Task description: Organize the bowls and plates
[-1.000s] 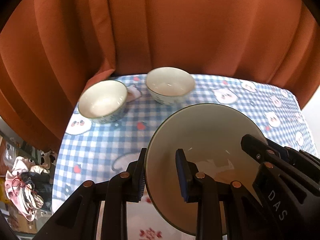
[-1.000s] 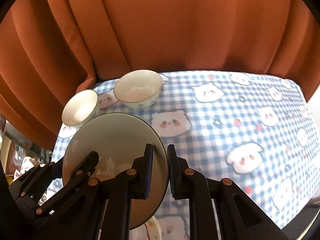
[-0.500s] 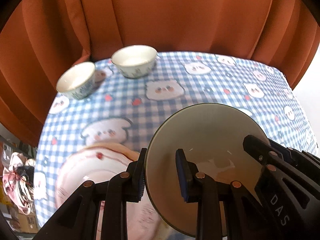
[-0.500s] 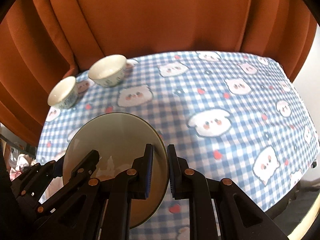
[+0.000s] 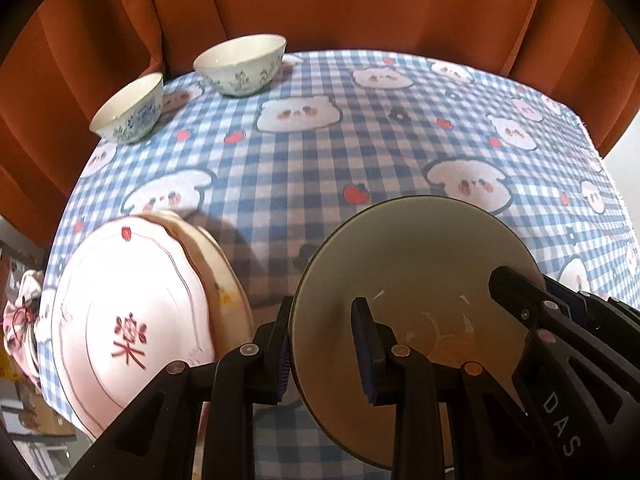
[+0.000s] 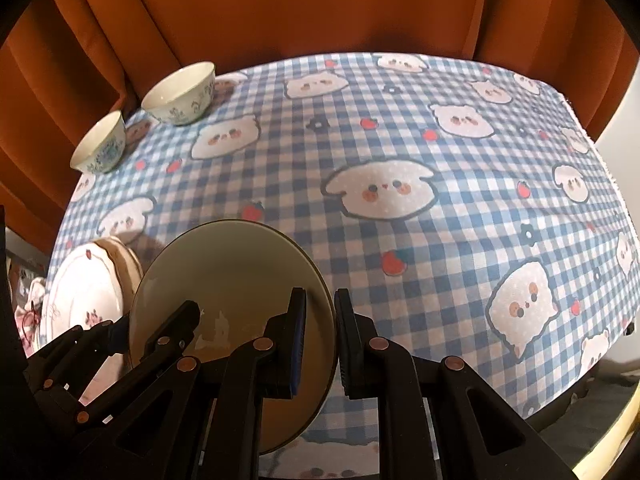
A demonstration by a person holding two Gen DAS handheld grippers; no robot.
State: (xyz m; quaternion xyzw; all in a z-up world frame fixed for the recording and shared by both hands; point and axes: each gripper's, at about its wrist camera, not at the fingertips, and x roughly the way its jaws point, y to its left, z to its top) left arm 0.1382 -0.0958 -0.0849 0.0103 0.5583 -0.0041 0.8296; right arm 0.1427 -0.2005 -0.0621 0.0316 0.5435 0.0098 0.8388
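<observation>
A large cream bowl (image 5: 420, 280) with a dark rim hangs tilted above the table, held from both sides. My left gripper (image 5: 322, 344) is shut on its left rim, one pad outside and one inside. My right gripper (image 6: 322, 332) is shut on the right rim of the same bowl (image 6: 232, 280). Left of it, a pink plate with a red flower (image 5: 132, 320) lies on a beige plate (image 5: 216, 264); the right wrist view shows this stack (image 6: 84, 292) too. Two small white bowls with blue-green patterns (image 5: 240, 64) (image 5: 128, 108) stand apart at the far left corner.
The table wears a blue checked cloth with cartoon faces (image 5: 320, 152), bare across its middle and right (image 6: 440, 160). An orange curtain (image 5: 360, 0) hangs close behind the far edge. Clutter lies on the floor past the table's left edge (image 5: 20, 320).
Both grippers have carried the cream bowl away from the curtain, rightward and lower. The two small bowls have slid to the upper left, and the plate stack has come into view at left.
</observation>
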